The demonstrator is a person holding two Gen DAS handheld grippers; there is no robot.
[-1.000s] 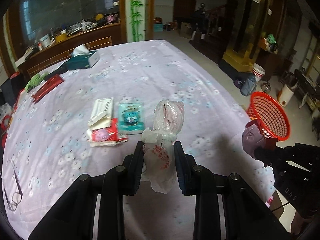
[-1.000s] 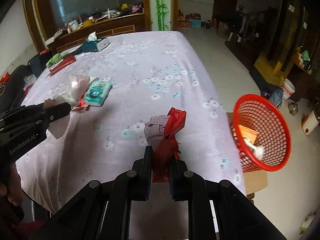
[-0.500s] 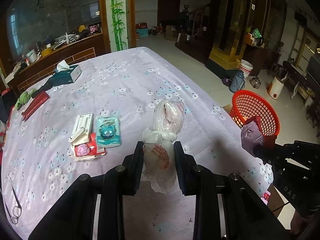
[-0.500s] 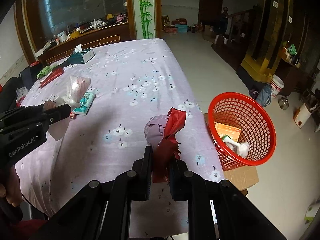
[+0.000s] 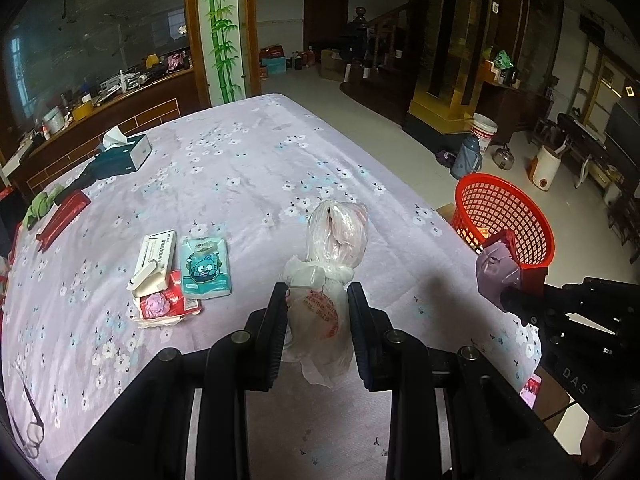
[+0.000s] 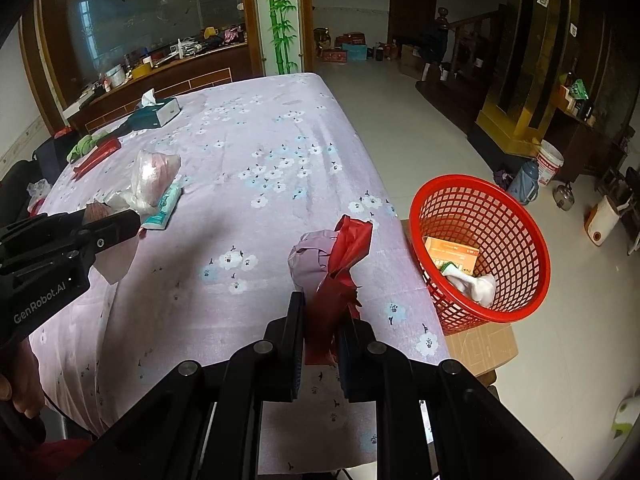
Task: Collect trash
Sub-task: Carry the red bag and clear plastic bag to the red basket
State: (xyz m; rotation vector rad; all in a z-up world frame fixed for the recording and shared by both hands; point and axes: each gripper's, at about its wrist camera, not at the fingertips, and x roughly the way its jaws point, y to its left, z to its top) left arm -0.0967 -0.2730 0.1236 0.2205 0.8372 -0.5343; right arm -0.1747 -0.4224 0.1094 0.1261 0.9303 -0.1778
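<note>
My left gripper [image 5: 318,296] is shut on a knotted clear plastic bag [image 5: 334,240] with pinkish contents, held above the table. My right gripper [image 6: 320,308] is shut on a red plastic bag [image 6: 340,276] wrapped around a mauve bundle [image 6: 310,258], held near the table's right edge. A red mesh basket [image 6: 516,216] stands on a cardboard box just past that edge, with a carton and white wrappers inside. The same basket [image 5: 500,208] appears at the right of the left wrist view, behind the right gripper's bundle [image 5: 494,270].
On the floral tablecloth [image 5: 240,168] lie a white box [image 5: 154,258], a teal cartoon packet [image 5: 204,266], a red wrapper [image 5: 168,306], a tissue box [image 5: 126,152], a red case [image 5: 62,216] and glasses [image 5: 32,428]. Buckets and a flask [image 6: 528,182] stand on the floor beyond.
Both grippers have risen and drawn back with their bags still held. The basket now sits lower and nearer the right gripper, and more of its inside shows.
</note>
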